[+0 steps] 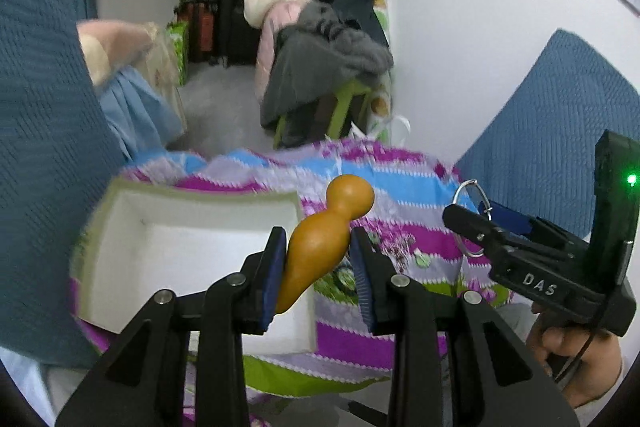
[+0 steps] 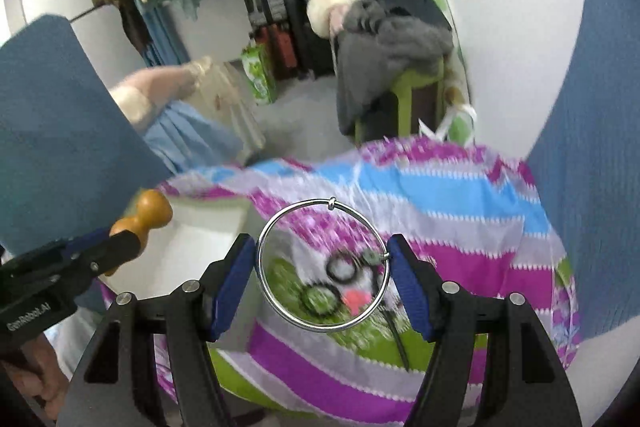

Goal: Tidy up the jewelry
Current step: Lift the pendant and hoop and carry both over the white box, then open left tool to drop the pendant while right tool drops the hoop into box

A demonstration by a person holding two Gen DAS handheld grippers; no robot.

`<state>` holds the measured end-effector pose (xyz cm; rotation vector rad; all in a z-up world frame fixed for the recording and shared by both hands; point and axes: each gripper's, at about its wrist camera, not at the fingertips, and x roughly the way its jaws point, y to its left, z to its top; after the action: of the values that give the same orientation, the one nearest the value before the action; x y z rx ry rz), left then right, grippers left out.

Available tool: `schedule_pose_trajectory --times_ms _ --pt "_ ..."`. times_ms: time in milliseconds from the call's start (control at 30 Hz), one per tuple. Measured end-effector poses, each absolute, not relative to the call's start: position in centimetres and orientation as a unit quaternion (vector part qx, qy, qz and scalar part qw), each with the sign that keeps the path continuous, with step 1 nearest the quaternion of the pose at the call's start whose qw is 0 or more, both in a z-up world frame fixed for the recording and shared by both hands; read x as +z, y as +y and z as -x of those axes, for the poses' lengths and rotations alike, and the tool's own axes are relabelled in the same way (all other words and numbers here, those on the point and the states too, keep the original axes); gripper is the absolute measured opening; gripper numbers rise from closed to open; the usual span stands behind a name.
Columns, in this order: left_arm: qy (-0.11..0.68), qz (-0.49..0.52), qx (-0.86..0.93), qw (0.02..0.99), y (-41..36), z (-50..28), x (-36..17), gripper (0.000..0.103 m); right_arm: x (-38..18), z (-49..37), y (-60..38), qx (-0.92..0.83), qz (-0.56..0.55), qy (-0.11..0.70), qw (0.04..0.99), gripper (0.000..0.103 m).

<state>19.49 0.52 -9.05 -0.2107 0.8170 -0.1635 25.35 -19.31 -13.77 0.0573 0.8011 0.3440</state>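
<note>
Room: cluttered space with a white wall, hanging clothes at the top, and a heap of garments (image 1: 320, 39) piled on a green stool (image 2: 404, 99).
Surface: striped cloth (image 1: 400, 183) in purple, blue, white and green covers the work area; blue quilted fabric (image 1: 40, 107) rises on both sides.
Tray: white tray (image 1: 192, 223) with a raised rim lies on the cloth, at the left in both views.
Left gripper: left gripper (image 1: 320, 259) has its blue-padded fingers (image 1: 276, 267) around a wooden stand (image 1: 320, 239), an orange-brown peg with a round knob on top. The left pad touches the stand's body; the right pad sits just beside it, and contact there cannot be told.
Wooden stand: tilted, knob leaning up and to the right, held above the tray's right edge; from the right wrist view its knob (image 2: 154, 209) pokes out past the left gripper's black fingers.
Right gripper: right gripper (image 2: 322, 267) pinches a silver hoop (image 2: 280, 227) between its blue pads, one pad on each side of the ring.
Silver hoop: thin metal ring with a small bead at its top, upright and facing the camera, held above the cloth; in the left wrist view it is seen edge-on (image 1: 470, 187) to the right of the stand, apart from it.
On the cloth: blurred dark rings (image 2: 340, 271) and a pink spot (image 2: 354, 299) show through the hoop; whether they are objects or print cannot be told.
</note>
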Motion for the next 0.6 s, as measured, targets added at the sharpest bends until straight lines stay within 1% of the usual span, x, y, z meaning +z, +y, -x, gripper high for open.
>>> schedule_pose_trajectory --times_ms 167,300,433,600 --pt "0.371 0.1 -0.063 0.921 3.4 -19.3 -6.7 0.034 -11.1 -25.0 -16.2 0.186 -0.027 0.364 0.912 0.066" --pt "0.367 0.098 -0.048 0.924 5.7 -19.1 -6.5 0.034 -10.6 -25.0 -14.2 0.191 -0.027 0.358 0.914 0.067" --pt "0.373 0.099 -0.036 0.922 8.3 -18.9 -7.3 0.034 -11.4 -25.0 -12.1 0.191 -0.03 0.361 0.912 0.067" --pt "0.396 0.106 -0.024 0.912 11.5 -19.1 -10.0 0.034 -13.7 -25.0 -9.1 0.183 -0.025 0.375 0.908 0.067"
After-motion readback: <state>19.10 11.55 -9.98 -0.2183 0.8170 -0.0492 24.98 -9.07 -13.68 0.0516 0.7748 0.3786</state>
